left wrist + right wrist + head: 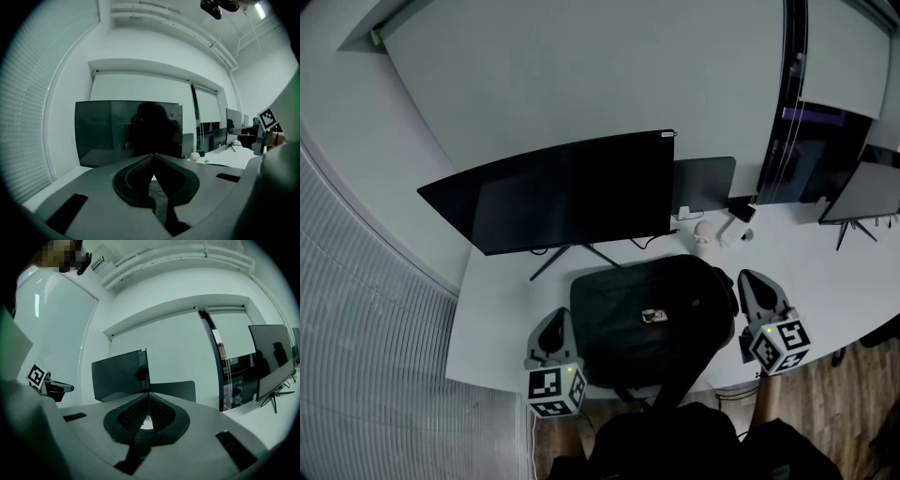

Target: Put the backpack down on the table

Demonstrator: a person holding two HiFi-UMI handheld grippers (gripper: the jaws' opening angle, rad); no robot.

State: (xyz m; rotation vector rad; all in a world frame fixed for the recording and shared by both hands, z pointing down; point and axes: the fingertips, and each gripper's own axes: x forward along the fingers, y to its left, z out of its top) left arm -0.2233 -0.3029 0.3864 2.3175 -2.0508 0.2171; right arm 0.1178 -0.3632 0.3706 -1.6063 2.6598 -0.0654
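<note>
Left tool (557, 319) and right tool (754, 278), two in all, flank the one backpack (652, 314), each with jaws closed together on nothing. It lies flat on the desk (492, 319), near side at the front edge, one big monitor (562, 192) behind it, bare desk to its left.
</note>
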